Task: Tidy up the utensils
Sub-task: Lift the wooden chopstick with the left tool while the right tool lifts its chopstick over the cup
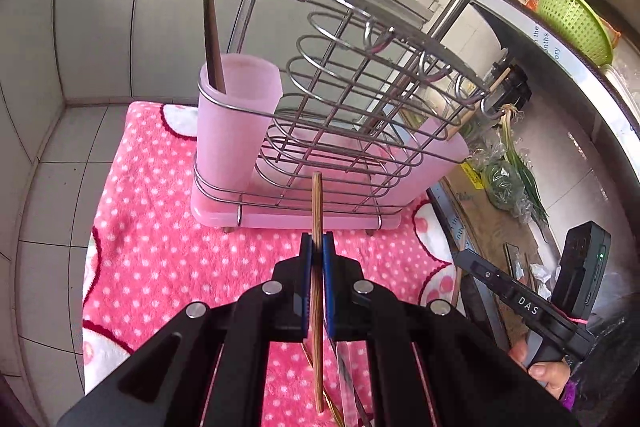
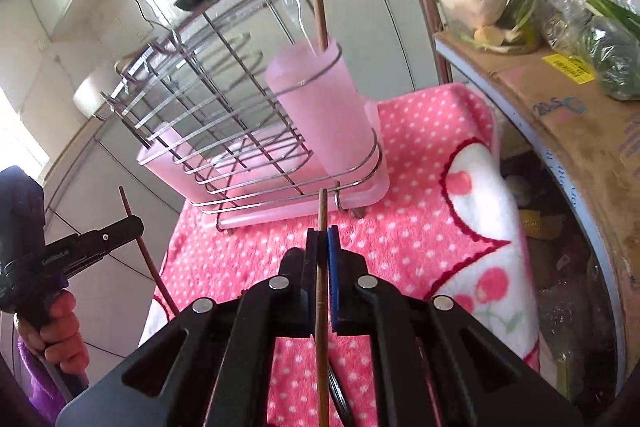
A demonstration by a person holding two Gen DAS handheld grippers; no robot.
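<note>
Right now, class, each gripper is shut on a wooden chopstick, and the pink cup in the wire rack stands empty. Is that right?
Not quite. The pink cup in the wire rack is not empty: the left wrist view shows a standing chopstick in it. The left gripper and right gripper each do clamp a chopstick.

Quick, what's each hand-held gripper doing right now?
Left hand-held gripper: closed on a chopstick.
Right hand-held gripper: closed on another chopstick.

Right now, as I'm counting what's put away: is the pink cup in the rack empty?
Not empty. One chopstick stands in the pink cup, leaning on its rim; the right view shows a clear utensil too.
</note>
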